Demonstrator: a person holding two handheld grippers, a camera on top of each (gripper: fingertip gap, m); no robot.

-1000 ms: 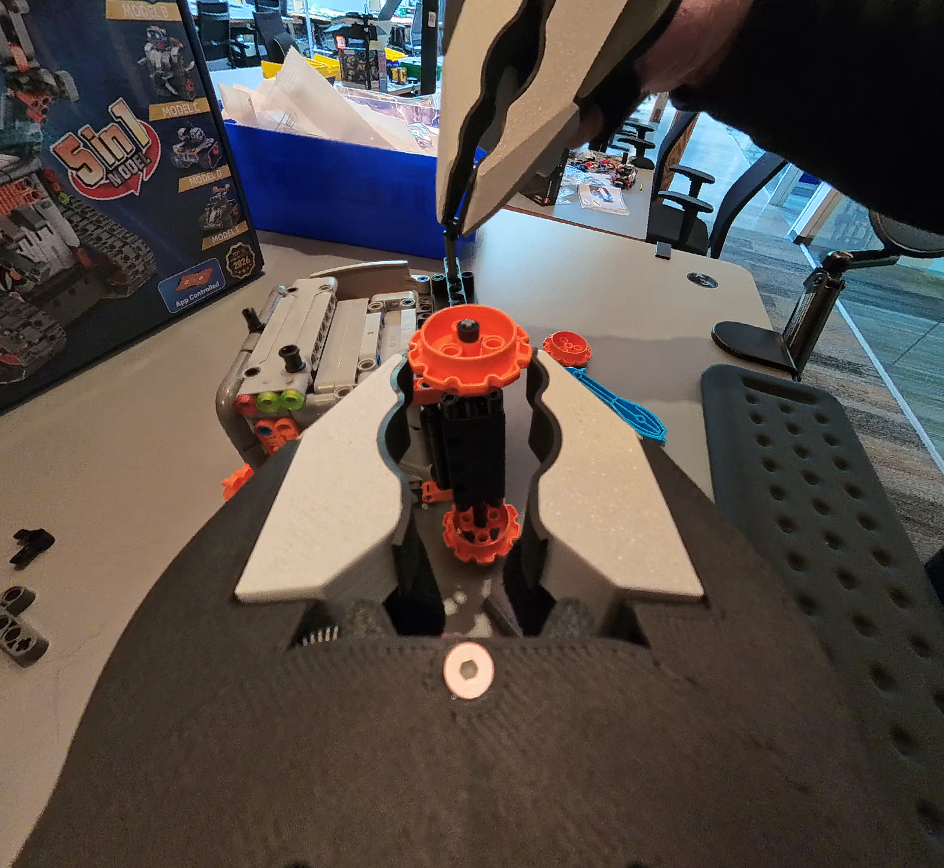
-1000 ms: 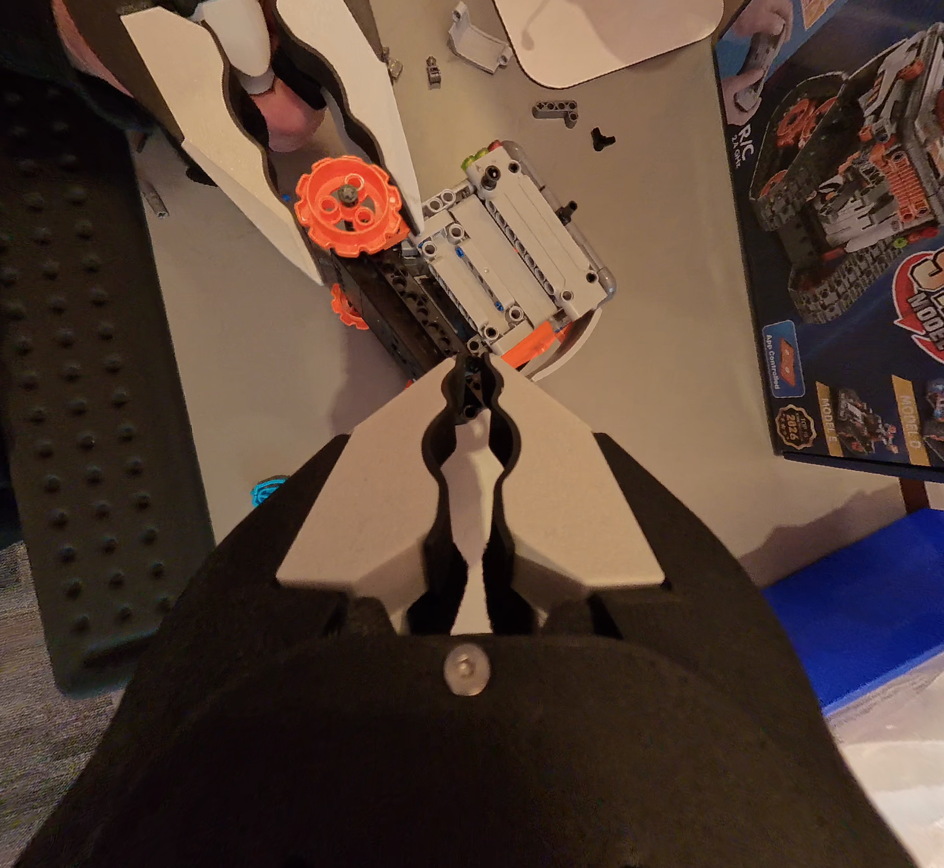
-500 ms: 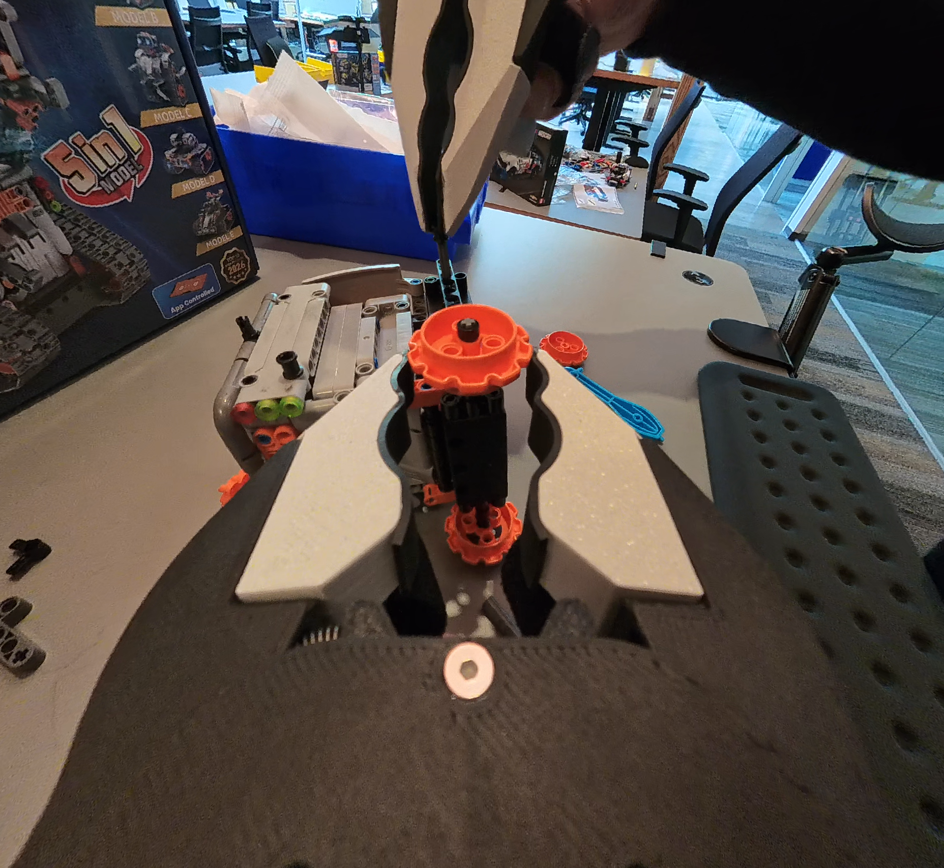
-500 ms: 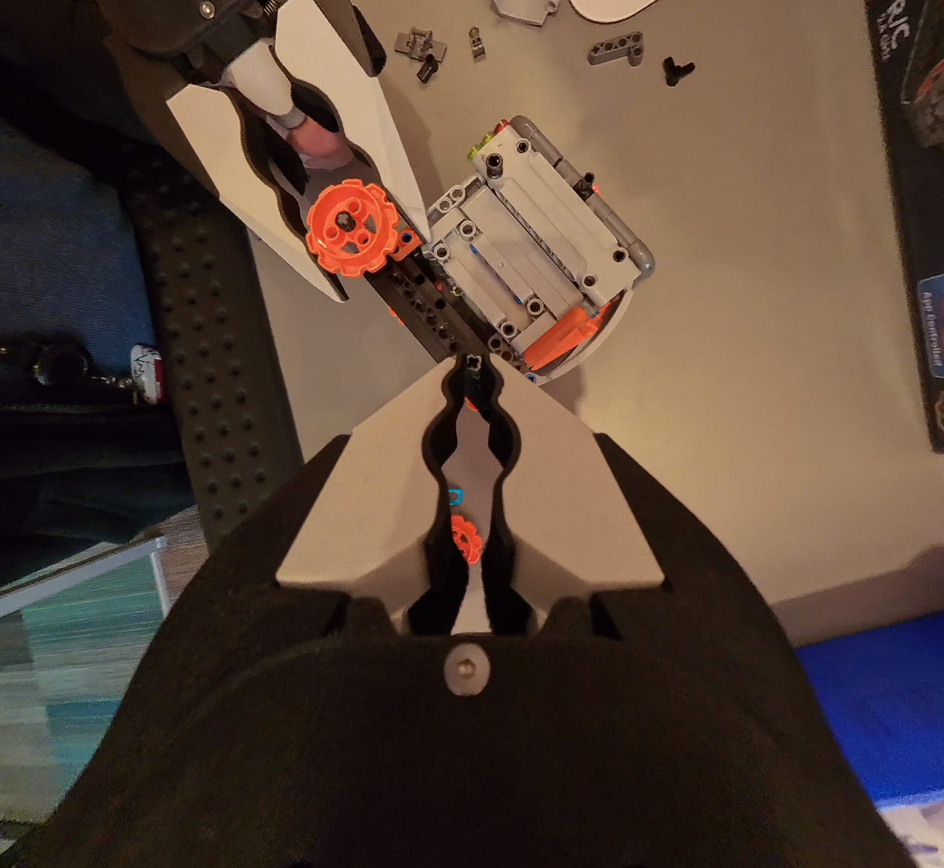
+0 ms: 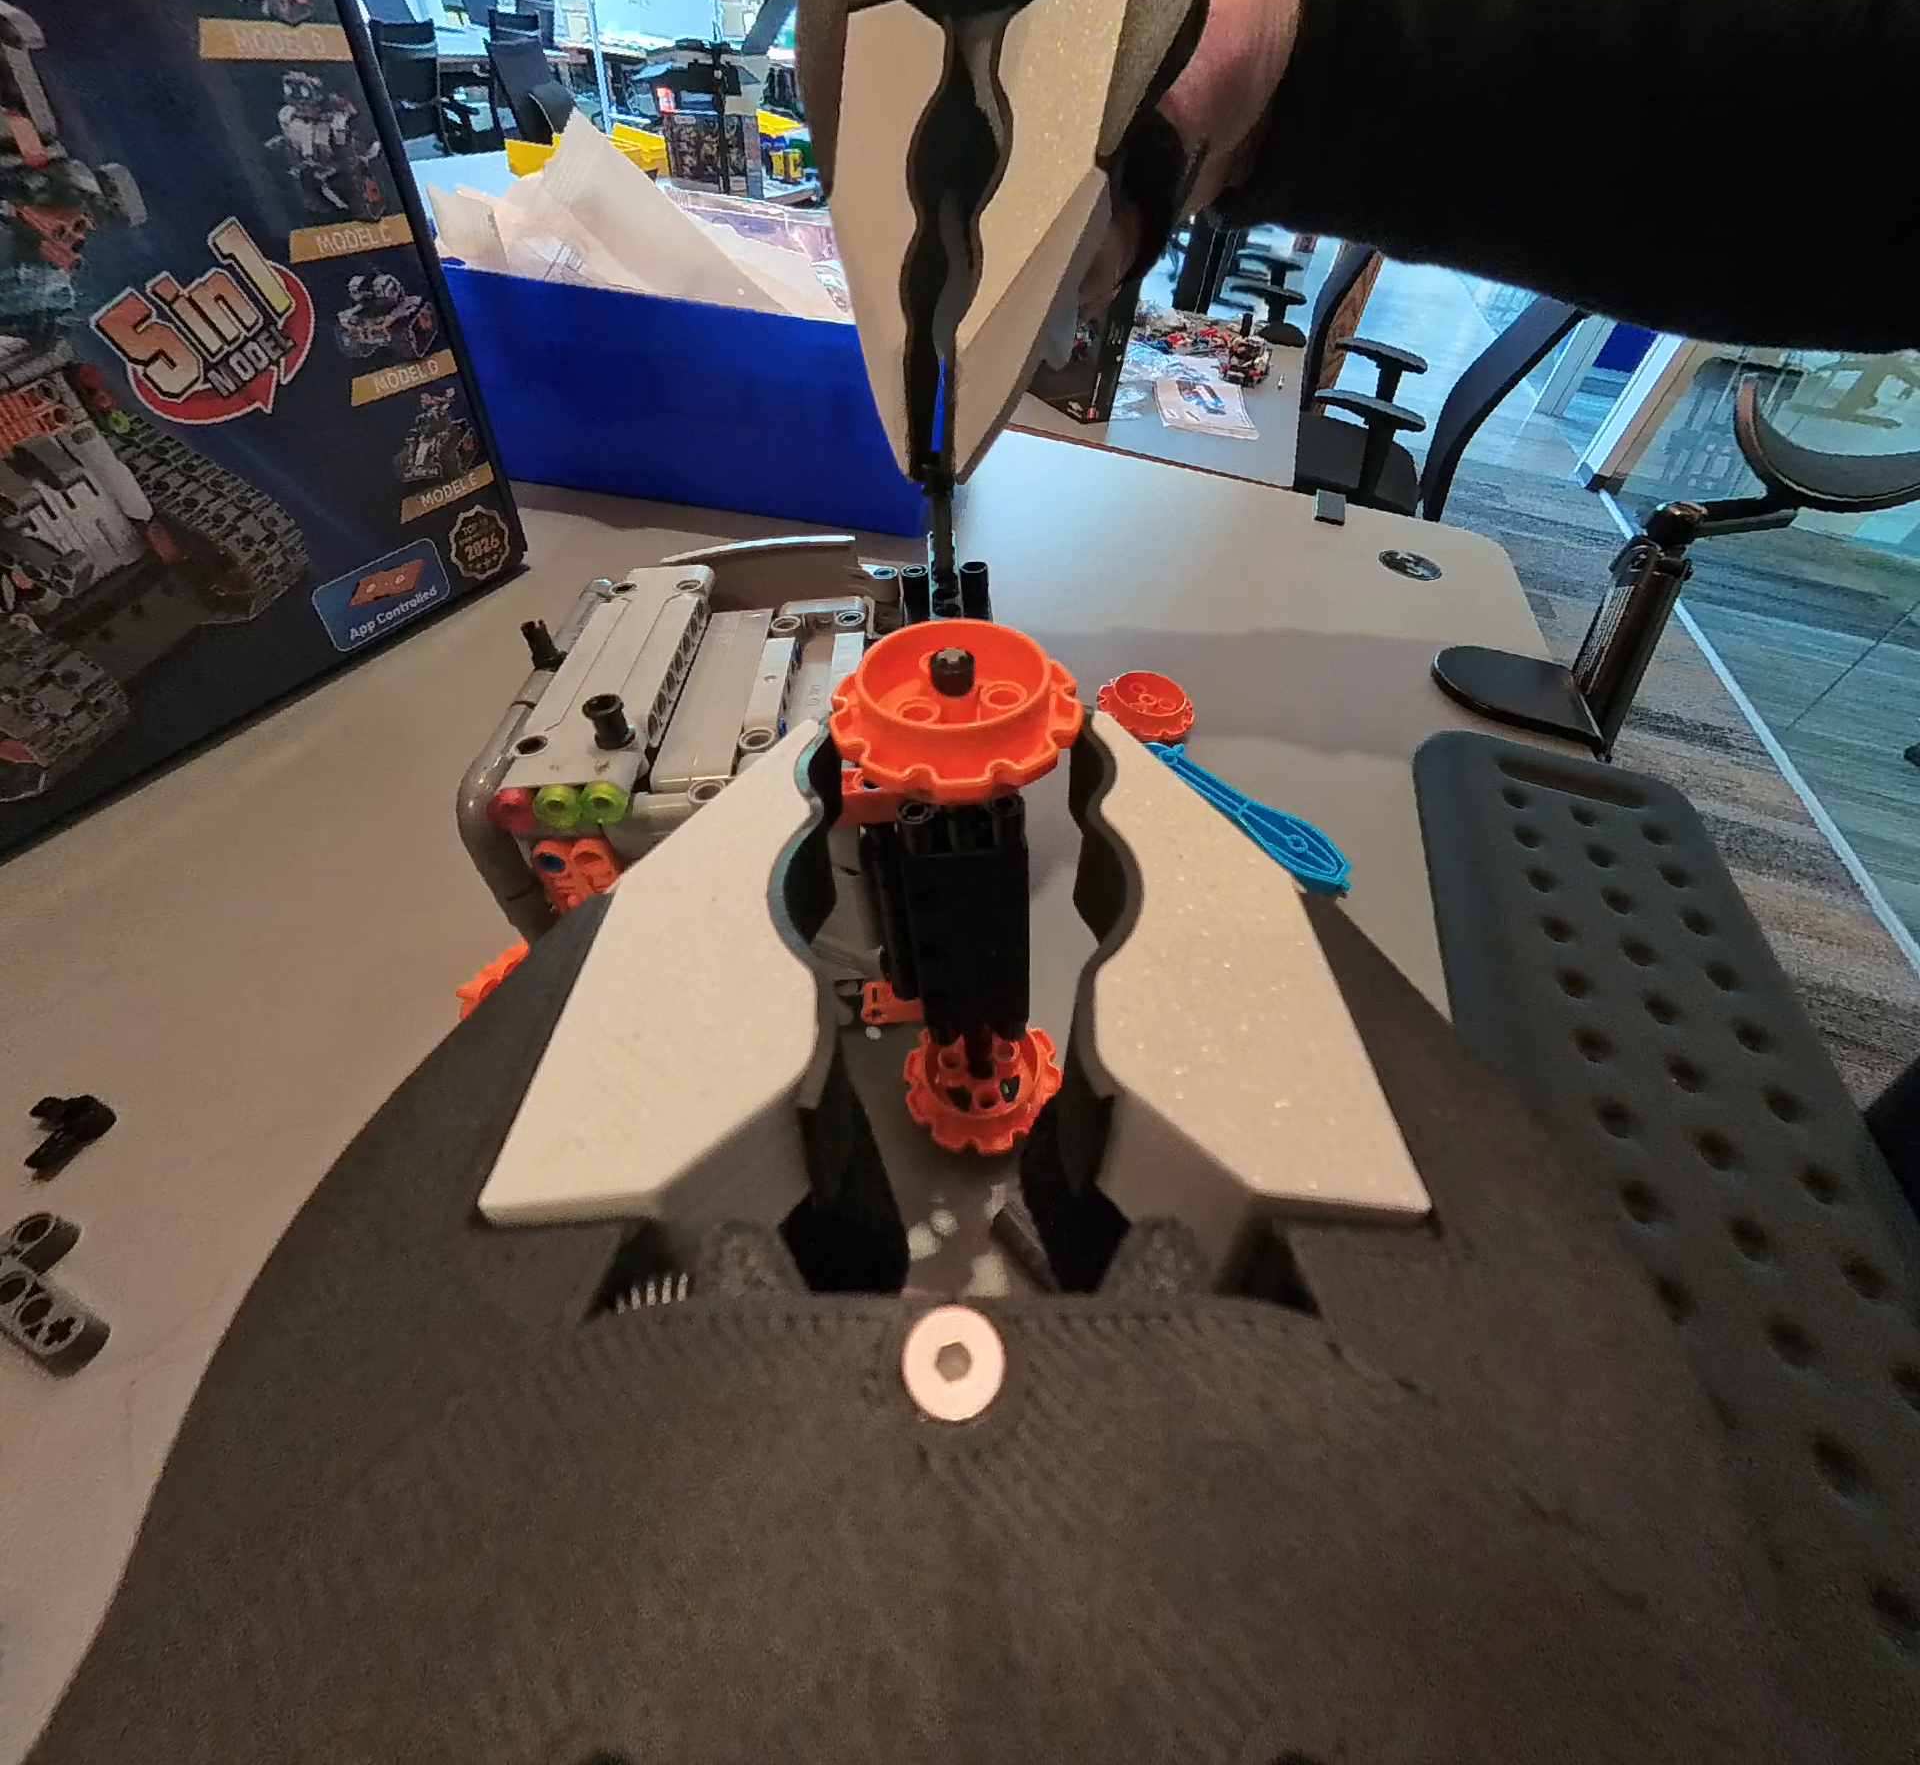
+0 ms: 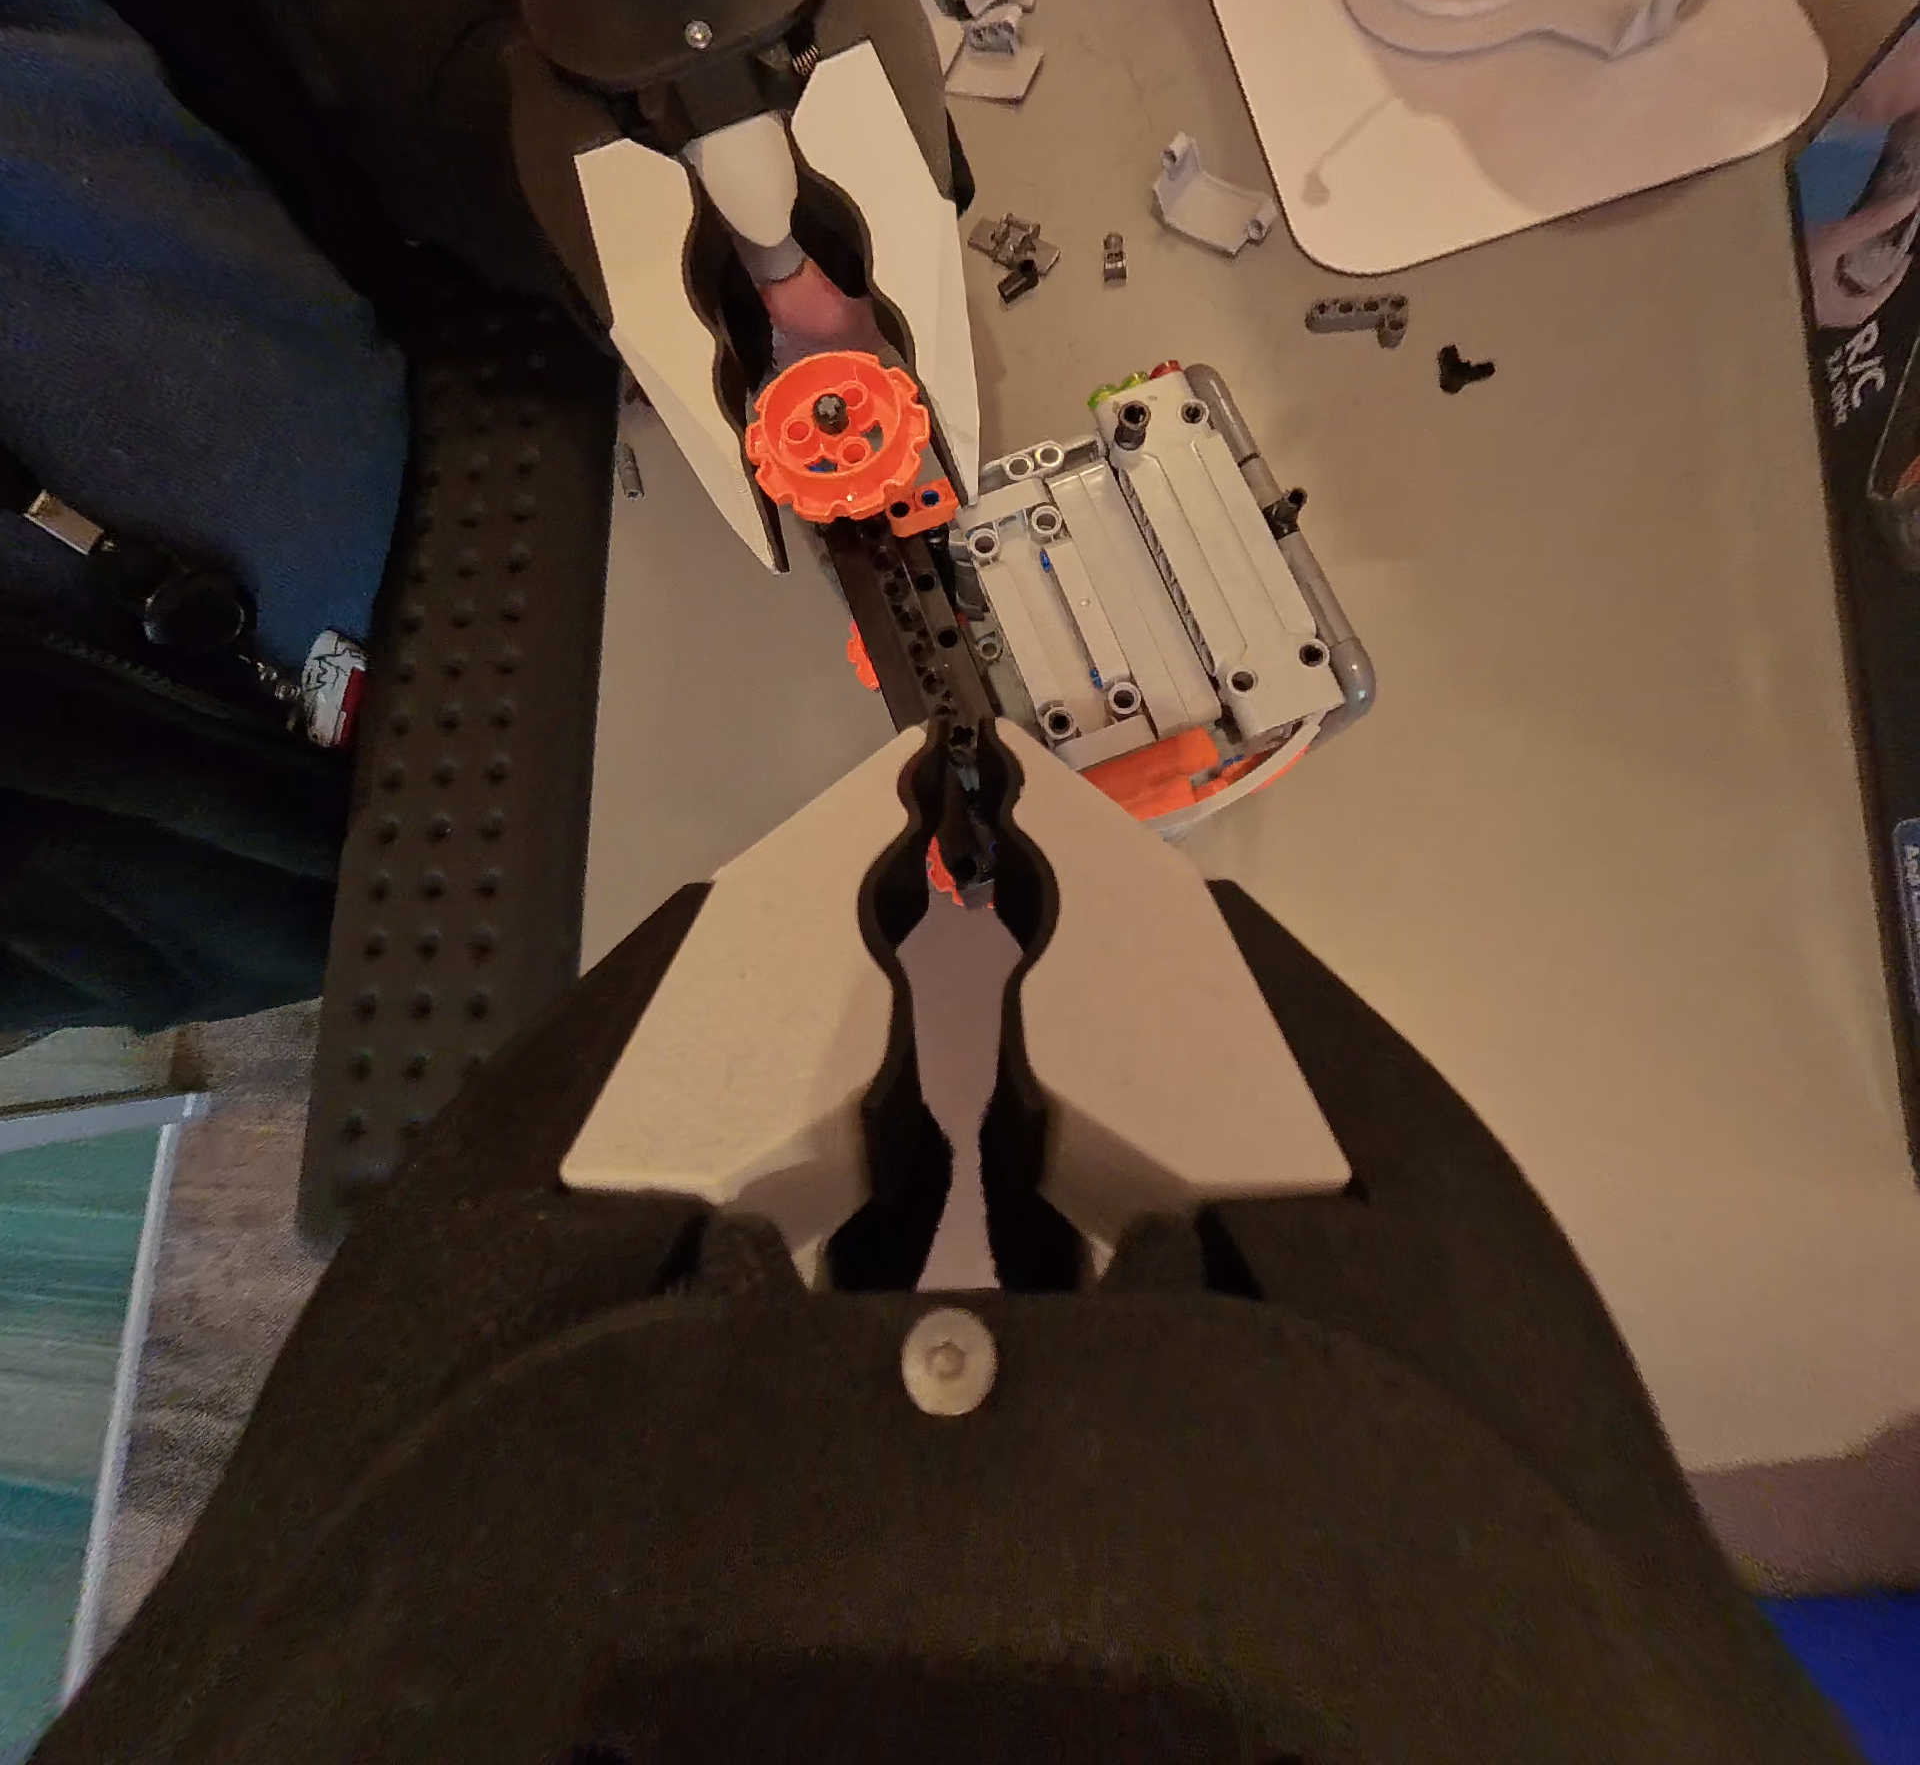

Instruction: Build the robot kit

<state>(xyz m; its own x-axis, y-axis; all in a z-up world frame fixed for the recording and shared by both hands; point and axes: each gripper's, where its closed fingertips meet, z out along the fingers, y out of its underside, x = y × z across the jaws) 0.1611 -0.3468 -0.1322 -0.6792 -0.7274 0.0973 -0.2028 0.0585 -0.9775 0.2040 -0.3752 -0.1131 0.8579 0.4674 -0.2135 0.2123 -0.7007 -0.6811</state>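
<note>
The left gripper [image 5: 948, 733] has its fingers set apart around a black beam [image 5: 961, 905] that stands on end from a grey block [image 5: 665, 676] on the bench [image 5: 260, 936]. Their tips press the rim of the orange wheel [image 6: 831, 453] on top of the beam from either side, so the hold is on the wheel. Lower down there is clear space between the fingers and the beam. A smaller orange gear [image 5: 982, 1087] sits at the beam's near end, deep between the fingers.

The right gripper [image 6: 961, 739] comes down from above with its fingers almost together, pinched on a thin black axle [image 5: 935, 510]. The axle's lower end meets the far end of the beam, just behind the wheel. The axle looks upright and in line with the fingers — a pinch that narrow would slip easily if tilted.

A loose orange wheel [image 5: 1143, 705] and a blue tool [image 5: 1257, 816] lie to the right, near the beam but apart from it.
</note>
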